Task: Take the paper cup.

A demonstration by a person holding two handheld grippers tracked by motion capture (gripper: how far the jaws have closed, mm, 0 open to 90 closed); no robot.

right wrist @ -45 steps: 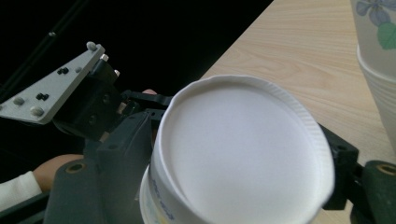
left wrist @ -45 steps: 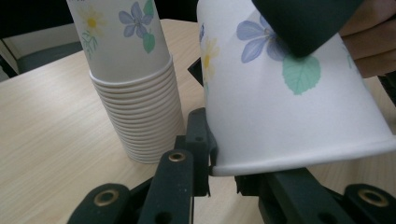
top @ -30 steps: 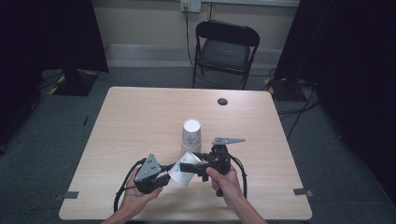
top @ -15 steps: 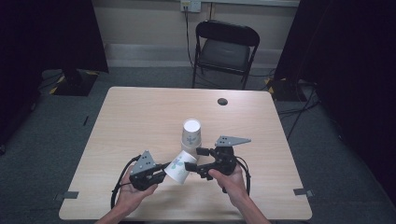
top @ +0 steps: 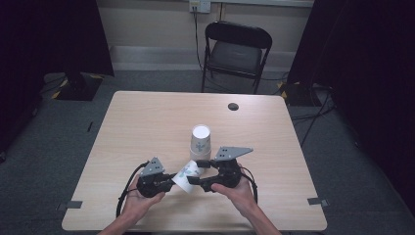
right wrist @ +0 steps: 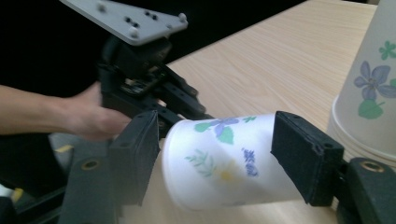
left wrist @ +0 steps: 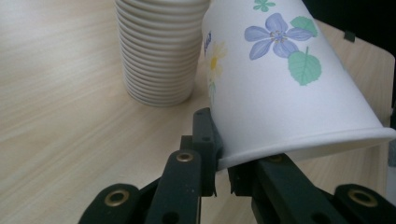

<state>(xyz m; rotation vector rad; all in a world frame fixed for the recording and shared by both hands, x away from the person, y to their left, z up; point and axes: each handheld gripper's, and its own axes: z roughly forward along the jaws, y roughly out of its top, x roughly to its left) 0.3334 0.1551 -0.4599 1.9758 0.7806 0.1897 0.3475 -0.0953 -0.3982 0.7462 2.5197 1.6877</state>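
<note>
A white paper cup [top: 185,174] with flower prints lies tilted above the table between my two grippers. My left gripper [top: 172,180] is shut on its rim; in the left gripper view the jaws [left wrist: 222,179] pinch the rim of the cup [left wrist: 280,79]. My right gripper [top: 195,172] comes in from the other side. Its jaws have just been closing, and in the right gripper view the pads [right wrist: 306,156] now press on both sides of the cup's body [right wrist: 219,158]. The left gripper [right wrist: 187,109] shows behind the cup.
A stack of upside-down paper cups [top: 200,142] stands just beyond the grippers, close to the held cup [left wrist: 159,51] [right wrist: 369,93]. A small black disc [top: 233,106] lies near the table's far edge [top: 195,93]. A black folding chair [top: 235,49] stands behind the table.
The right gripper's jaws stood wide around the cup before and have now closed on it. The left gripper keeps its hold on the rim.
</note>
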